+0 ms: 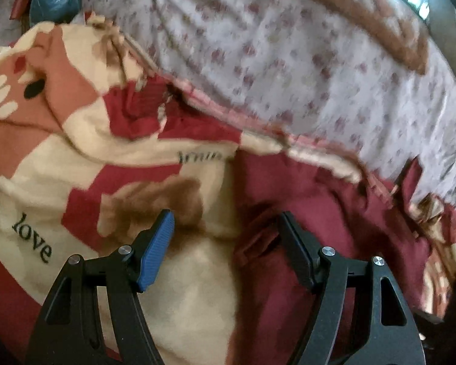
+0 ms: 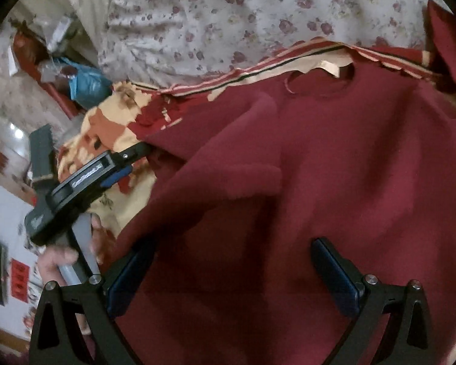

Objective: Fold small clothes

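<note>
Across the bed, a dark red, soft knit garment (image 2: 304, 182) is lying spread out, its round neckline at twelve o'clock in the right wrist view, resting on a fleecy cream, orange and red patterned blanket (image 1: 45, 164) printed with the word "love". Beyond it, toward twelve, a pale floral cotton sheet (image 1: 273, 45) is bunching in wrinkles.

Both claws are standing apart and gripping nothing: the left gripper (image 1: 228, 231) is hovering over the garment's left edge where red meets cream, and the right gripper (image 2: 231, 261) is hanging above the garment's lower body. In the right view the left gripper is showing at nine o'clock, held by a hand (image 2: 60, 255).

Judging by this, the fold is only being set up; the next move is likely calling for each claw to pinch a side or hem and carry it inward. The limp cloth will probably sag and crease.
</note>
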`<state>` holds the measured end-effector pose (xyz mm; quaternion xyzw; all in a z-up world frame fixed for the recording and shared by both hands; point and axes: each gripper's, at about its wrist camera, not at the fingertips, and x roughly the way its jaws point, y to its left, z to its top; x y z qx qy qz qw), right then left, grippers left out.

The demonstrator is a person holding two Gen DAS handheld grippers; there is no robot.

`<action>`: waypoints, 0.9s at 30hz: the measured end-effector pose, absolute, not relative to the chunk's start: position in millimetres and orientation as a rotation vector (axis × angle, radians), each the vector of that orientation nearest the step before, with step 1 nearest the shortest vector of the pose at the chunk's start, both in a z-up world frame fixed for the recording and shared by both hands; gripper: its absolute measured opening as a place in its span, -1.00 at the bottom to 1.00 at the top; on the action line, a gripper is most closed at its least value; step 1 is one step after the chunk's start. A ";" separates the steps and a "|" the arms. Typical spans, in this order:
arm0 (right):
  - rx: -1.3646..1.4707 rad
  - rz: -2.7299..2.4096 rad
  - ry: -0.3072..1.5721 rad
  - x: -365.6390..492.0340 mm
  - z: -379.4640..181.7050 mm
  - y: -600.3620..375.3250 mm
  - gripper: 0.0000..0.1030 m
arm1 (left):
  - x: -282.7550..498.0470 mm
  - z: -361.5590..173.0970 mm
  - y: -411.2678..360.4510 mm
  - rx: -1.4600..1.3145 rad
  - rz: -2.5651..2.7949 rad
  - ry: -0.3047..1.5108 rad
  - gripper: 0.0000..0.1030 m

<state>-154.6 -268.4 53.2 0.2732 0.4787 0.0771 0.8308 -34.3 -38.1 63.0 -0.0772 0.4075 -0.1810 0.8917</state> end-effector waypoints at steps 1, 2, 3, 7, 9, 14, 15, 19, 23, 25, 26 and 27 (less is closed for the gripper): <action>0.587 0.173 1.023 -152.2 55.1 -266.7 1.00 | -35.7 68.6 -36.8 -0.170 -0.382 0.819 0.39; 0.603 0.188 1.017 -153.2 58.7 -266.1 1.00 | -38.8 74.6 -34.5 -0.176 -0.385 0.789 0.39; 0.615 0.201 1.005 -155.6 62.4 -266.5 1.00 | -40.4 78.6 -33.5 -0.175 -0.384 0.765 0.39; 0.579 0.269 0.978 -166.0 76.3 -261.7 1.00 | -33.4 78.3 -37.5 -0.166 -0.356 0.761 0.39; 0.597 0.324 0.981 -163.5 73.6 -254.1 1.00 | -27.2 70.5 -44.6 -0.154 -0.344 0.801 0.38; 0.615 0.365 0.938 -139.9 63.4 -233.6 0.82 | -23.9 53.1 -57.3 -0.062 -0.314 0.862 0.39; 0.627 0.361 0.928 -134.3 63.5 -235.4 0.44 | -22.7 49.7 -57.6 -0.059 -0.314 0.879 0.38; 0.823 0.311 0.801 -126.7 73.7 -287.9 0.14 | -20.5 40.1 -59.3 -0.053 -0.318 0.920 0.39; 0.957 -0.026 0.649 -155.0 90.6 -370.3 0.19 | -27.6 40.2 -70.3 -0.008 -0.348 0.915 0.39; 0.895 -0.129 0.675 -167.9 97.4 -385.0 0.57 | -31.7 41.4 -75.3 0.027 -0.349 0.902 0.39; 0.863 -0.158 0.680 -173.2 100.0 -387.3 0.66 | -32.9 42.2 -76.0 0.033 -0.350 0.899 0.39; 0.819 -0.192 0.683 -180.3 103.2 -388.0 0.73 | -32.9 42.7 -75.8 0.031 -0.350 0.898 0.39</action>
